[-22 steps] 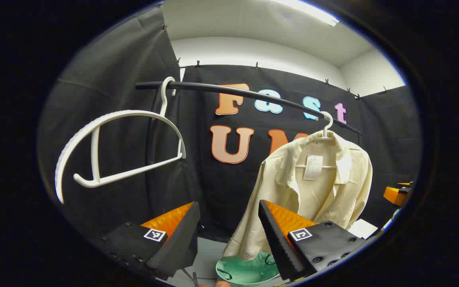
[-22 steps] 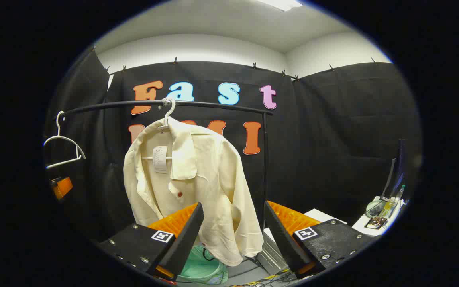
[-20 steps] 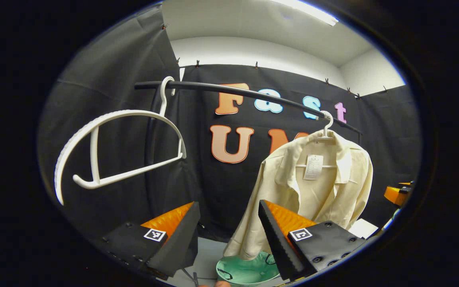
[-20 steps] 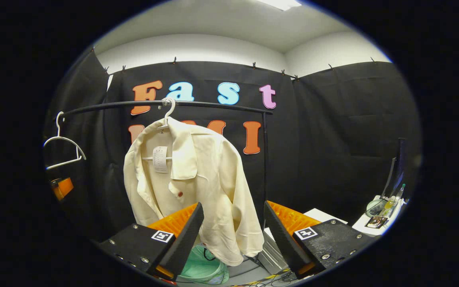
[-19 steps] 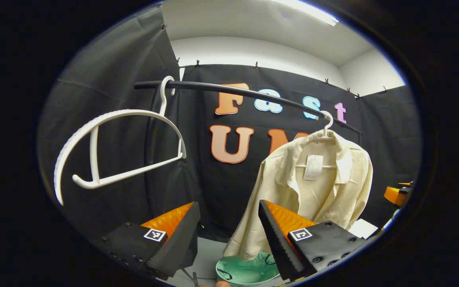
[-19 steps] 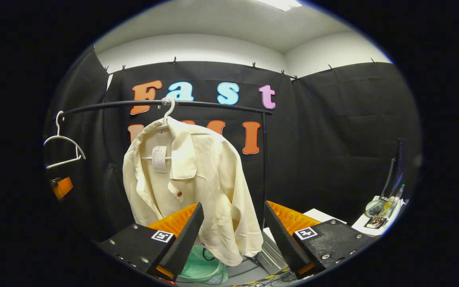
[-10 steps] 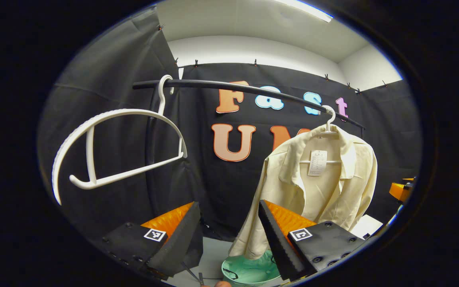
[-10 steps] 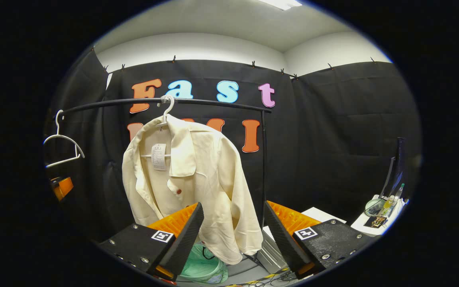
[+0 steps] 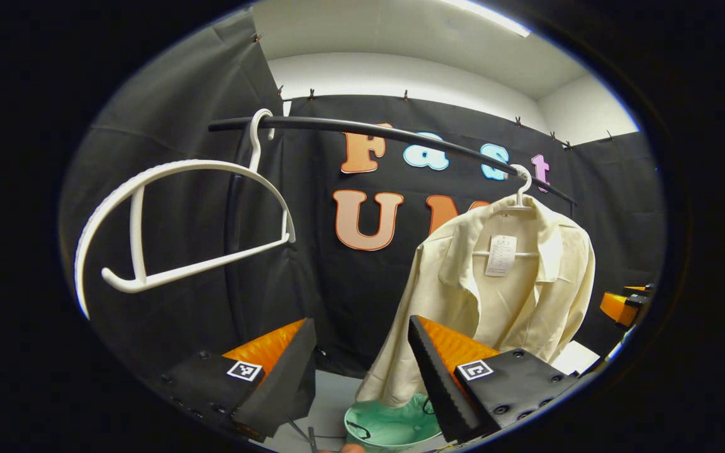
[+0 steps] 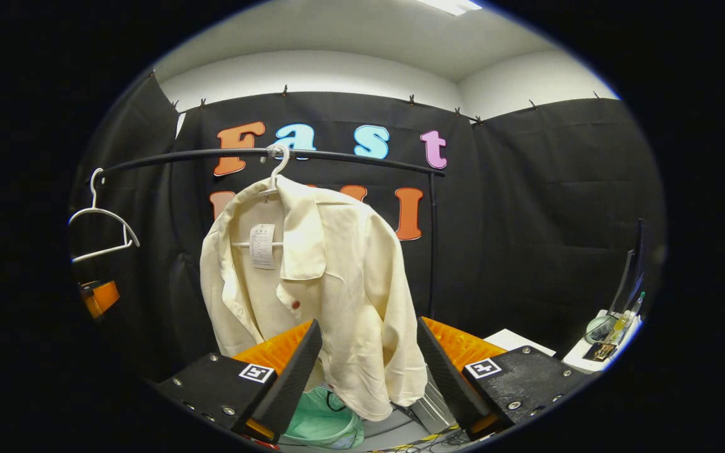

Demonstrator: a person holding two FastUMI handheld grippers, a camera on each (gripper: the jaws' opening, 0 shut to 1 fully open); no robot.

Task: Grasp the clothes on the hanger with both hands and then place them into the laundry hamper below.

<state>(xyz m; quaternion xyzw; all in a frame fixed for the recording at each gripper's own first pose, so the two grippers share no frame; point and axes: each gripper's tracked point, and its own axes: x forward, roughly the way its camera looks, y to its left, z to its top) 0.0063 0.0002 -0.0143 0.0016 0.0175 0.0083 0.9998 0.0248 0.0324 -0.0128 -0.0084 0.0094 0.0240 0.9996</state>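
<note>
A cream shirt [image 9: 513,296] [image 10: 331,277] hangs on a white hanger [image 10: 277,170] from a black rail [image 9: 369,133] [image 10: 211,157]. A paper tag sits inside its collar. Under the shirt's hem stands a green laundry hamper [image 9: 387,426] [image 10: 325,423]. My left gripper [image 9: 362,365] is open, short of the shirt and to its left, with nothing between its fingers. My right gripper [image 10: 369,362] is also open, in front of the shirt's lower right side, apart from it. The other gripper shows as an orange part at the left edge of the right gripper view [image 10: 99,297] and at the right edge of the left gripper view [image 9: 620,305].
An empty white hanger [image 9: 174,233] [image 10: 101,226] hangs at the rail's left end, close to my left gripper's camera. A vertical rail post [image 10: 433,245] stands right of the shirt. A white box [image 10: 513,343] and a small table with bottles [image 10: 608,333] lie to the right.
Both views have shifted slightly, and the shirt looks a little larger in the right gripper view. Both grippers stay open and the shirt still hangs untouched.
</note>
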